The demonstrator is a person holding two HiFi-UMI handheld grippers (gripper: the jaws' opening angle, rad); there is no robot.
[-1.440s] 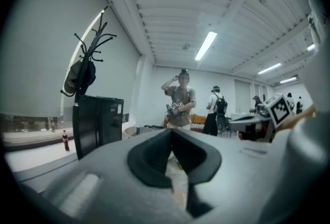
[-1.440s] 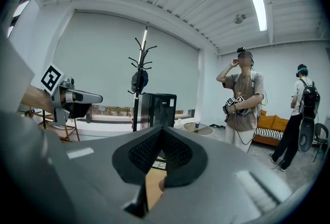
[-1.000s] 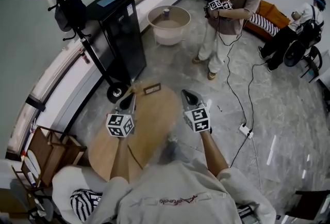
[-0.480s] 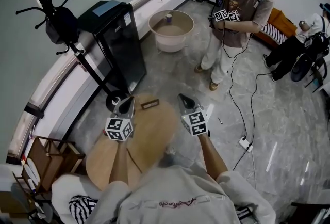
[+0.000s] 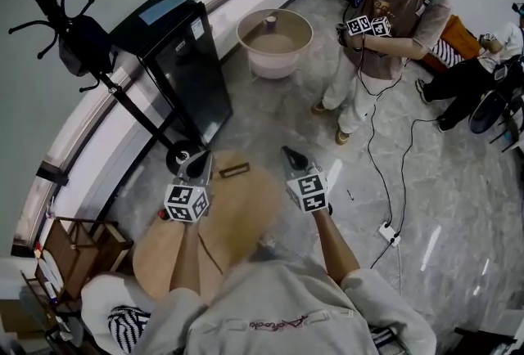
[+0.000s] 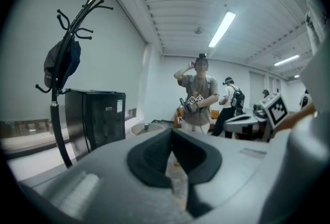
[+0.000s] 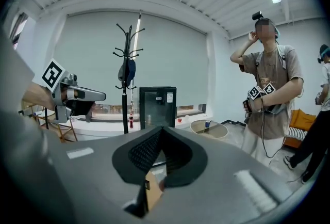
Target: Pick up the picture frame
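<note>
Nearest to me is the round wooden table, and both my arms reach out over it. In the last second I have carried both grippers forward across the tabletop, so its far edge, which lay well ahead of my tips, is now level with them.

My left gripper is clenched, its pads meeting at the tip with nothing caught between them. My right gripper is pressed together just as tightly and is also empty. It sits out over the right side of the table, apart from the frame.

The picture frame lies flat near the far edge of the table, between my two grippers and much closer to the left one, just to the right of its tip. It is a small, dark-bordered rectangle with a paler, tan middle, its long side running left to right. It is too small for me to make out any picture in it.

I judge the approach is nearly done, but no grip has begun: whichever gripper takes the frame must first spread its jaws.

Beyond the table stand a black cabinet on the far left, a round basin behind it, and a person on the far right.
</note>
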